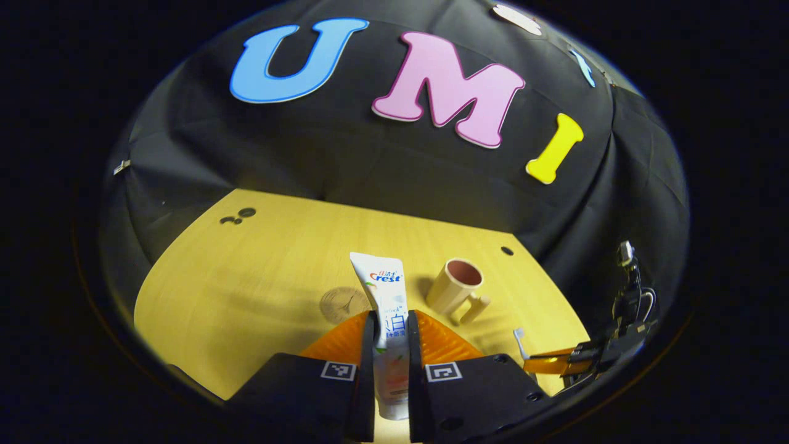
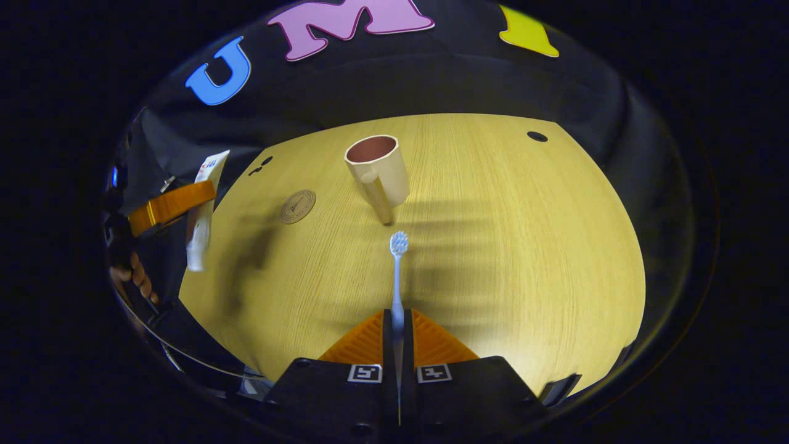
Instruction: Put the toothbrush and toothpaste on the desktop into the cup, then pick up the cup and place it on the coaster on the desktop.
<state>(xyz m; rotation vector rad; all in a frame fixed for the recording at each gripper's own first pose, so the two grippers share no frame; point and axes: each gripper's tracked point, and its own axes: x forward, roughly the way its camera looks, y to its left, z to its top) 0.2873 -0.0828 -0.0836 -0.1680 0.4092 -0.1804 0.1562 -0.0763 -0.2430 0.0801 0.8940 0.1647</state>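
Note:
My left gripper (image 1: 391, 333) is shut on a white toothpaste tube (image 1: 386, 296) that stands upright between its fingers above the desk. Behind it to the right stands a beige cup (image 1: 455, 287) with a pinkish inside and its handle toward me. A round wooden coaster (image 1: 344, 304) lies left of the tube. My right gripper (image 2: 398, 327) is shut on a light blue toothbrush (image 2: 397, 271), bristles pointing forward at the cup (image 2: 377, 169). In the right gripper view the coaster (image 2: 298, 205) lies left of the cup, and the left gripper (image 2: 175, 203) holds the tube (image 2: 202, 209) at the far left.
The wooden desktop (image 2: 524, 246) has a small dark hole (image 2: 537, 136) at the back right and dark marks (image 1: 237, 216) at the back left. The black cloth wall closes the far side. A hand (image 2: 137, 277) holds the left gripper. The right gripper (image 1: 592, 354) shows at the left view's right edge.

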